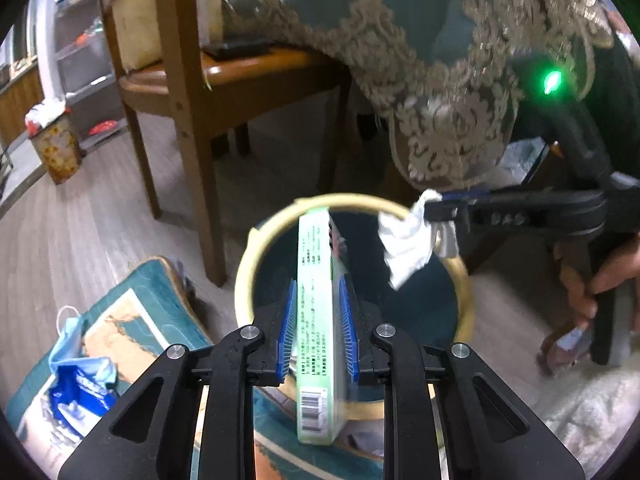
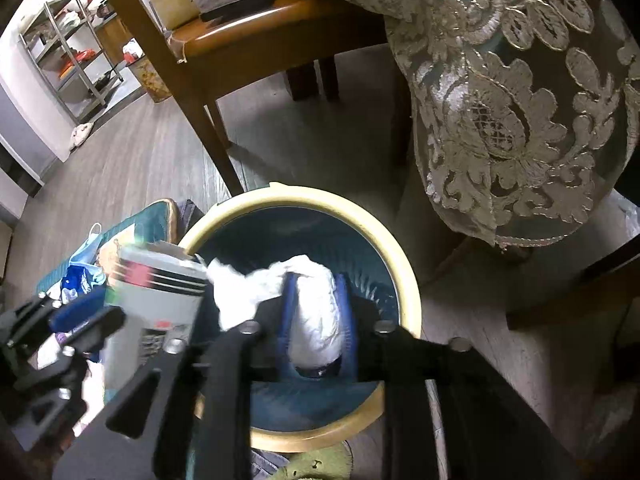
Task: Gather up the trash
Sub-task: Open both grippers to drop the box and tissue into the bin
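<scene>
A round bin (image 1: 256, 252) with a yellow rim and dark blue inside stands on the floor; it also shows in the right wrist view (image 2: 404, 264). My left gripper (image 1: 318, 280) is shut on a flat green carton (image 1: 314, 300), held on edge over the bin's mouth. The carton (image 2: 160, 292) and the left gripper (image 2: 80, 312) appear at the left of the right wrist view. My right gripper (image 2: 316, 280) is shut on a crumpled white tissue (image 2: 316, 312), held over the bin. In the left wrist view the right gripper (image 1: 436, 210) holds the tissue (image 1: 404, 244) over the bin's right rim.
A wooden chair (image 1: 188, 92) stands behind the bin. A teal embroidered tablecloth (image 1: 420, 60) hangs down at the right. A teal mat (image 1: 132, 320) at the left carries a blue face mask (image 1: 68, 340) and a blue wrapper (image 1: 80, 392). A patterned container (image 1: 56, 148) stands far left.
</scene>
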The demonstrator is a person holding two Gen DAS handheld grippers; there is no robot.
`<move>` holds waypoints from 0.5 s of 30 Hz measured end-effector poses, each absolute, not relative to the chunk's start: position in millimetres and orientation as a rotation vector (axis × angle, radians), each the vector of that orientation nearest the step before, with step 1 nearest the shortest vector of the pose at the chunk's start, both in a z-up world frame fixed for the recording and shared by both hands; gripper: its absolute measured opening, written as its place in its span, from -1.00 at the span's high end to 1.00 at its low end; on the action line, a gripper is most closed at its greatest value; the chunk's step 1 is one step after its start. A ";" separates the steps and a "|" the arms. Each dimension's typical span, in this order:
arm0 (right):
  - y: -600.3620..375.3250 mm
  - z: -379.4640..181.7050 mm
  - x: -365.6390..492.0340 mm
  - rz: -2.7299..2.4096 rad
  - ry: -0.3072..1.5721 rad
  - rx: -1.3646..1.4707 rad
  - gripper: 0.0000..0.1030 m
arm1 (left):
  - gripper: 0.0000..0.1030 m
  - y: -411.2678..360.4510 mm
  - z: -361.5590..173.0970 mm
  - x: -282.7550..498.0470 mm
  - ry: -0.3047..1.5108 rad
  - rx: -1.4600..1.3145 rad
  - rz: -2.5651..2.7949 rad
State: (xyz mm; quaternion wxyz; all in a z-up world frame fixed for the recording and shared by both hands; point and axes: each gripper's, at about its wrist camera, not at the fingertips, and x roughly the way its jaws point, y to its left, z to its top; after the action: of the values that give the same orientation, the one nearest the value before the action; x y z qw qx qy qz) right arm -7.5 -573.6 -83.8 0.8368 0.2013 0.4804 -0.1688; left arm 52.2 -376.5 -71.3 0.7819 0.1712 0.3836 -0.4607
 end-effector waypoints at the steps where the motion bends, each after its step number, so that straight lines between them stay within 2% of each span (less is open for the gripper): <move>1: -574.2 -83.9 -7.9 -0.358 1.012 0.430 0.29 | 0.46 -376.9 -72.6 51.6 0.827 0.378 -0.990; 4: -575.6 -82.9 -9.5 -0.368 1.004 0.429 0.27 | 0.28 -374.4 -71.0 51.7 0.815 0.380 -0.983; 15: -572.8 -82.9 -6.9 -0.365 0.992 0.420 0.27 | 0.21 -360.1 -57.7 54.8 0.791 0.354 -0.962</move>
State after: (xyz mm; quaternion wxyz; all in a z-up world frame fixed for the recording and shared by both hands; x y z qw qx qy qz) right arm -6.9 -572.8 -82.9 0.8426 0.1987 0.4698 -0.1726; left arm 54.8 -360.1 -57.7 0.7976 0.1648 0.3685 -0.4482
